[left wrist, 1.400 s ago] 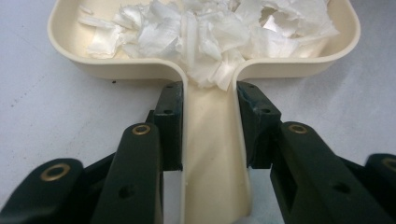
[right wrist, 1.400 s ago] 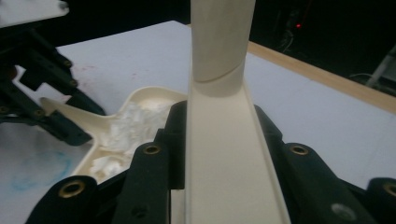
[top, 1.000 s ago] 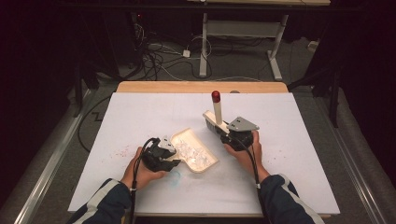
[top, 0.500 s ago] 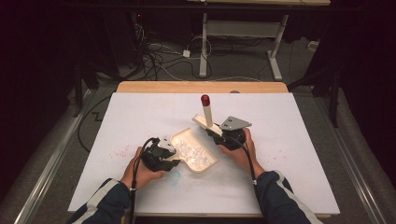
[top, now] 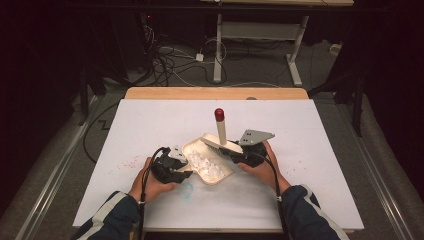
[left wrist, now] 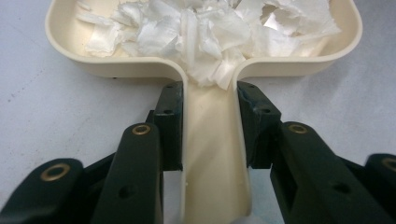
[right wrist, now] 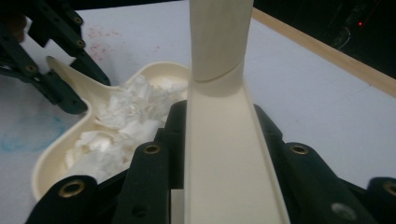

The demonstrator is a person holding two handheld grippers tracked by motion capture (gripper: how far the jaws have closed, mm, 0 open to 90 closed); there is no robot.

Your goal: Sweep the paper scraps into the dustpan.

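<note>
Dustpan (left wrist: 205, 70) handle sits pinched between the left gripper (left wrist: 210, 121) jaws, which keeps the pan flat on the table (top: 320, 150) so the paper scraps (left wrist: 210, 28) just beyond them stay inside. Right gripper (right wrist: 217, 135) jaws clamp the brush (top: 219, 131) handle, its bristle end probably poised by the pan's rim for sweeping.
</note>
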